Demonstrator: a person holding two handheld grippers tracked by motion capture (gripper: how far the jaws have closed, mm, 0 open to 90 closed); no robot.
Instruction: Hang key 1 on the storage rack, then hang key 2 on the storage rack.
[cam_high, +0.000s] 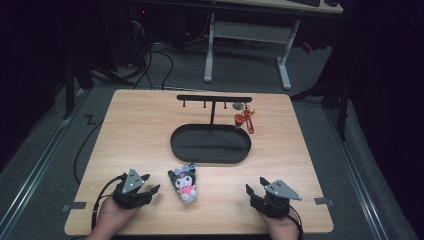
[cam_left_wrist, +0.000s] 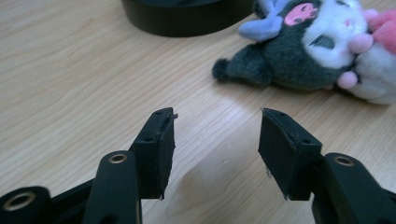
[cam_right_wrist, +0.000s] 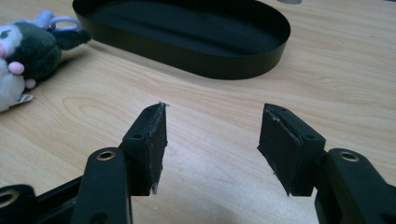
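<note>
On the wooden bench (cam_high: 135, 130), just in front of the black oval tray (cam_high: 210, 144), a small plush toy (cam_high: 184, 183) lies on its side, dark grey with a white face, a pink body and a pale blue bow. It rests on the near side of the tray, apart from its wall and touching nothing else.

Left of the plush toy, near it but not in contact, sits the left gripper (cam_high: 145, 189), held in a hand at the bench's front edge. Its fingers (cam_left_wrist: 156, 149) stand spread apart with bare wood between them, and the plush toy lies beyond them, up and to the right in the left gripper view.

Right of the plush toy, farther off, is the right gripper (cam_high: 255, 192). Its fingers (cam_right_wrist: 148, 144) are likewise parted and hold nothing.

Behind the plush toy, a black T-shaped rack (cam_high: 214, 99) rises from the tray, and a red keychain charm (cam_high: 243, 120) hangs from its right end.
</note>
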